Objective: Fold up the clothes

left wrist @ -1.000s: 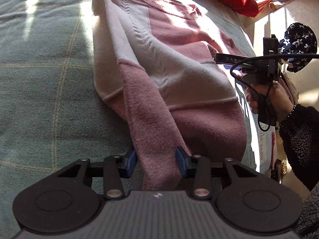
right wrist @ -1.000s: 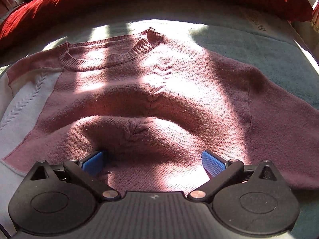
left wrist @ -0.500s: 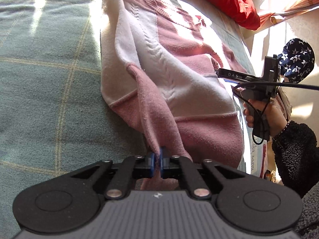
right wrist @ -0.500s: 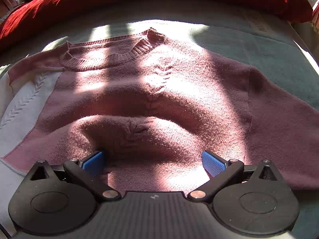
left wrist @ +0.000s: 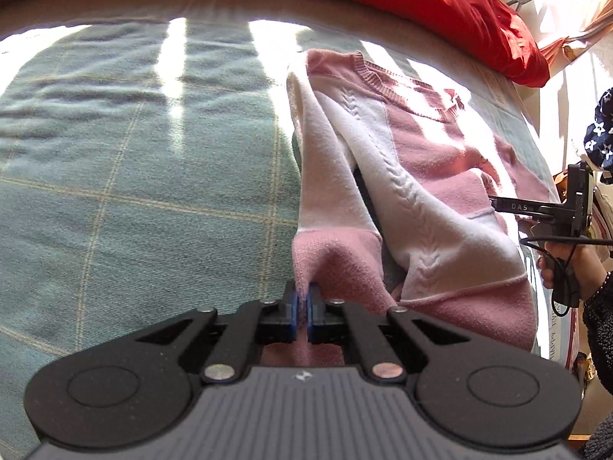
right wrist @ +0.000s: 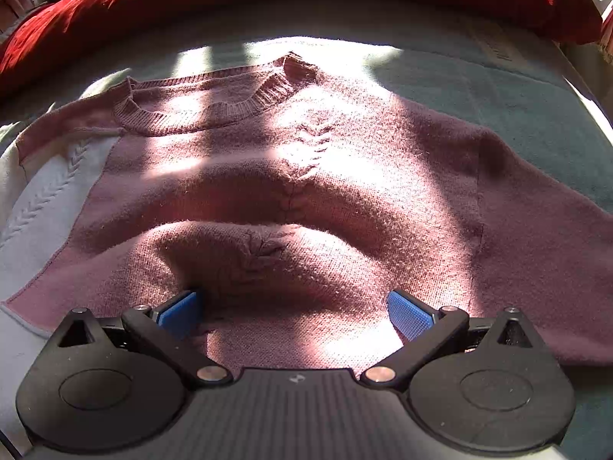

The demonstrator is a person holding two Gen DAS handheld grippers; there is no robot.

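Observation:
A pink and white knitted sweater (left wrist: 429, 176) lies on a green checked bedspread (left wrist: 134, 176), front up, collar toward the pillow. My left gripper (left wrist: 302, 306) is shut on the pink cuff of its sleeve (left wrist: 333, 257), lifted off the bed with the white upper sleeve stretched back toward the shoulder. In the right wrist view the sweater (right wrist: 306, 191) fills the frame, bunched in ridges. My right gripper (right wrist: 295, 310) stands open over the lower body of the sweater, blue pads apart with knit between them but not pinched. A hand holds that right gripper (left wrist: 536, 207) at the left wrist view's right edge.
A red pillow (left wrist: 440, 4) runs along the bed's far side and shows as the red pillow (right wrist: 115, 19) in the right wrist view. The bed's edge (left wrist: 536, 145) is at the right, beyond the sweater. A dark star-patterned cloth (left wrist: 601, 130) hangs there.
My left gripper closed on the sleeve cuff, then lifted it and swung so more of the bedspread and pillow show. The right gripper stayed still and open.

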